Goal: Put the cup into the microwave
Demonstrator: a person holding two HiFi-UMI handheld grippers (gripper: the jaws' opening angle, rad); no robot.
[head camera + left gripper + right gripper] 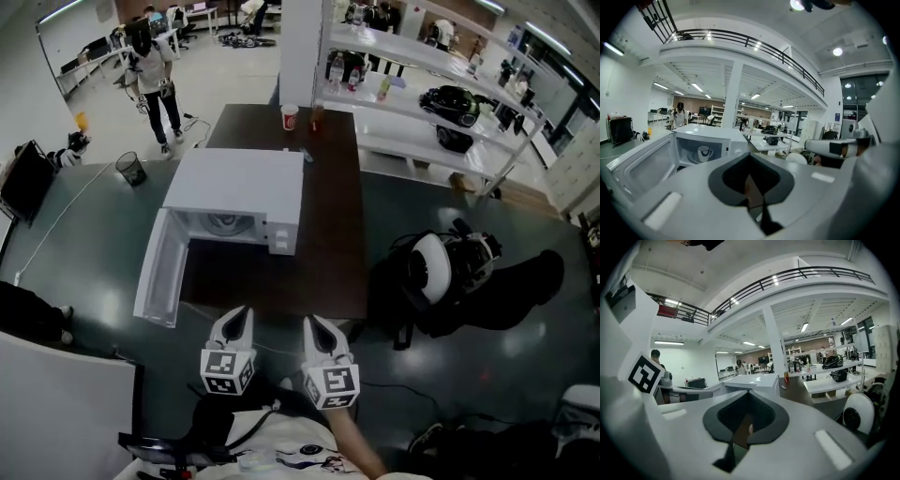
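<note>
The cup (704,152) sits inside the microwave (234,183), whose door (157,272) stands wide open, so the placing looks done. My left gripper (242,314) and right gripper (311,323) are pressed together and empty, hanging at the table's (328,234) near edge, clear of the door.

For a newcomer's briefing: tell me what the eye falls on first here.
The white microwave stands on the dark table with its door swung wide open to the left, and a white cup sits inside it. Nearer the camera, the left gripper and right gripper hover side by side at the table's near edge, both shut and empty.
</note>
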